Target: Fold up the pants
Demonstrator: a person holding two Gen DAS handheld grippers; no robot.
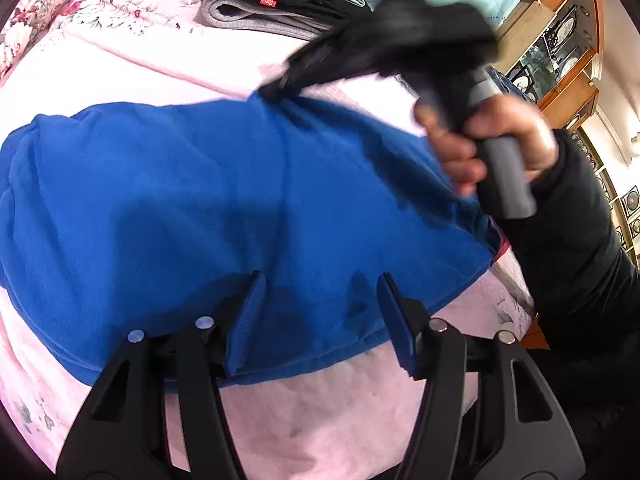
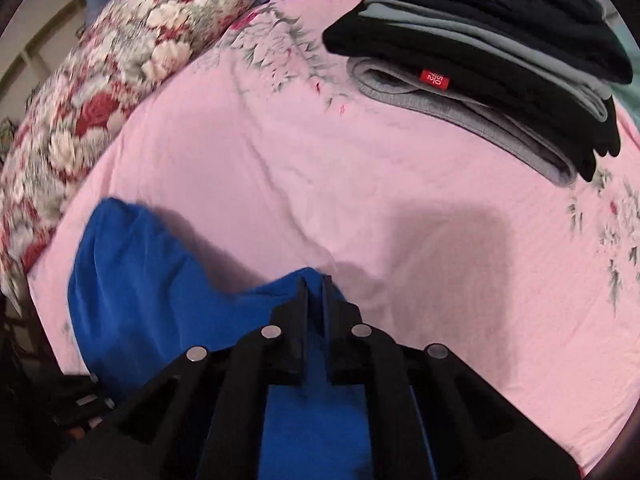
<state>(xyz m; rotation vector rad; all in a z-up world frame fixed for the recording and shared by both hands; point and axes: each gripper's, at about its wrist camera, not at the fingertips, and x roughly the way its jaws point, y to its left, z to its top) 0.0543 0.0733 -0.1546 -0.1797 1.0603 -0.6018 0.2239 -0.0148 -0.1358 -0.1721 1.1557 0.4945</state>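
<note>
Blue pants (image 1: pixel 224 200) lie spread on the pink bed (image 1: pixel 132 68), right under the left tool (image 1: pixel 320 320), whose fingers are wide apart and hold nothing. Past them, the right tool (image 2: pixel 315 280) is pinched tight on the pants' far edge. Folded clothes (image 2: pixel 500 60) sit farther off.

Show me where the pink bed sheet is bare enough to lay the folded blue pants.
The widest bare patch of pink sheet lies between the blue pants, the floral pillow and the stack of folded clothes. More bare sheet runs right of the right claw. It is crowded around the stack.
</note>
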